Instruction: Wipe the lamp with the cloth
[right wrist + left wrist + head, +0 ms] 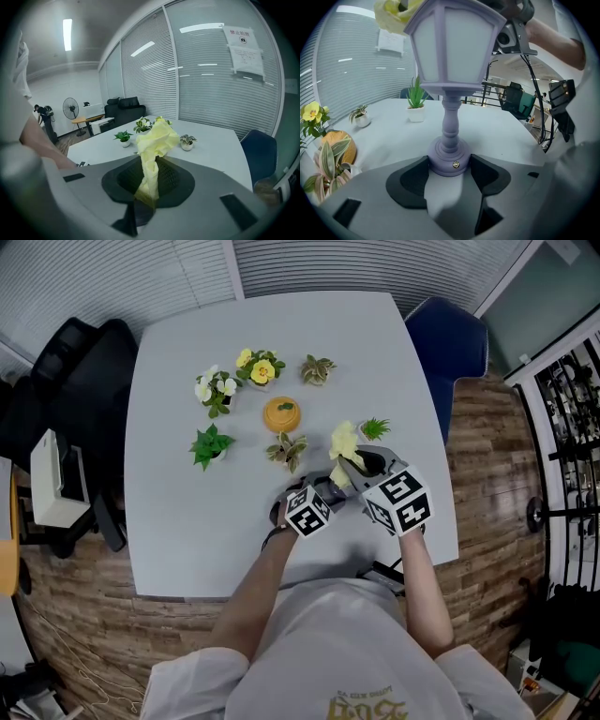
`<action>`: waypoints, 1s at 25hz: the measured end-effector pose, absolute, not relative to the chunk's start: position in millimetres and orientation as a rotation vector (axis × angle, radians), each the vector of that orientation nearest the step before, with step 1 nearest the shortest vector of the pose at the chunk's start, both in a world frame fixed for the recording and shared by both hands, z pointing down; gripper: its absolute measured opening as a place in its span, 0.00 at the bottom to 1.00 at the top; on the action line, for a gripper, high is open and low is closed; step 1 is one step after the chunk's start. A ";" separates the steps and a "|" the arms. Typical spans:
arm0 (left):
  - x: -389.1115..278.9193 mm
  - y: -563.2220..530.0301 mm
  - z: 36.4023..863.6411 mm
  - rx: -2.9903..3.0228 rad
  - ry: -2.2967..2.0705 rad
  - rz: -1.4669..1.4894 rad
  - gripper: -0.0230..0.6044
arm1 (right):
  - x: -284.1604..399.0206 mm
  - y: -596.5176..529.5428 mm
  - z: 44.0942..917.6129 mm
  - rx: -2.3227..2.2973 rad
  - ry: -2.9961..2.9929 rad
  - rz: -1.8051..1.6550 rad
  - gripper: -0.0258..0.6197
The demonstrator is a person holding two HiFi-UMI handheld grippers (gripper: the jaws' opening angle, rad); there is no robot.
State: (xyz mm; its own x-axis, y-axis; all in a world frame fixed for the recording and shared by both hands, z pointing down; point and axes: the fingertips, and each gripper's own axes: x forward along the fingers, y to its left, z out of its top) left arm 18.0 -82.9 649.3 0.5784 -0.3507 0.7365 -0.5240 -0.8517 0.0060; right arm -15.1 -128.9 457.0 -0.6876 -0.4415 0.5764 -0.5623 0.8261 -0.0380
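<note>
- Closest to the person, the left hand-held gripper [449,179] is clamped on the round foot of the lamp [452,47], a pad pressing each side. The lamp stands upright on the bench [187,521], near its front edge.
- Just beside it, the right hand-held gripper [151,183] is pinched tight on a yellow cloth [157,140], which sticks up from the jaws in a crumpled bunch.
- In the left gripper view the cloth's loose end sits at the top corner of the lamp's shade, apparently touching it. I'd say the wiping itself is under way, starting at the top.
- Next, I reckon, the cloth has to be drawn down over the shade's panels and on to the stem, while the left grip holds the foot firmly so the lamp does not tip.
- Further back on the bench stand several small potted plants [211,444] and an orange pot [281,413], well apart from the work.
</note>
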 end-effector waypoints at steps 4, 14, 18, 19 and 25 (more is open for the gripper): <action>17.7 -82.9 650.3 2.588 -0.728 1.133 0.50 | -12.2 -134.6 459.5 0.761 -2.442 0.318 0.14; 17.8 -83.1 649.9 2.587 -0.728 1.134 0.50 | -3.7 -140.2 459.1 0.831 -2.460 0.421 0.14; 18.2 -83.0 649.7 2.587 -0.730 1.136 0.50 | 0.7 -140.8 458.6 0.849 -2.460 0.448 0.14; 18.1 -82.7 649.7 2.587 -0.729 1.137 0.50 | 1.8 -140.8 458.4 0.856 -2.459 0.455 0.14; 18.1 -82.8 649.6 2.587 -0.730 1.136 0.50 | 8.5 -144.6 458.8 0.890 -2.459 0.486 0.14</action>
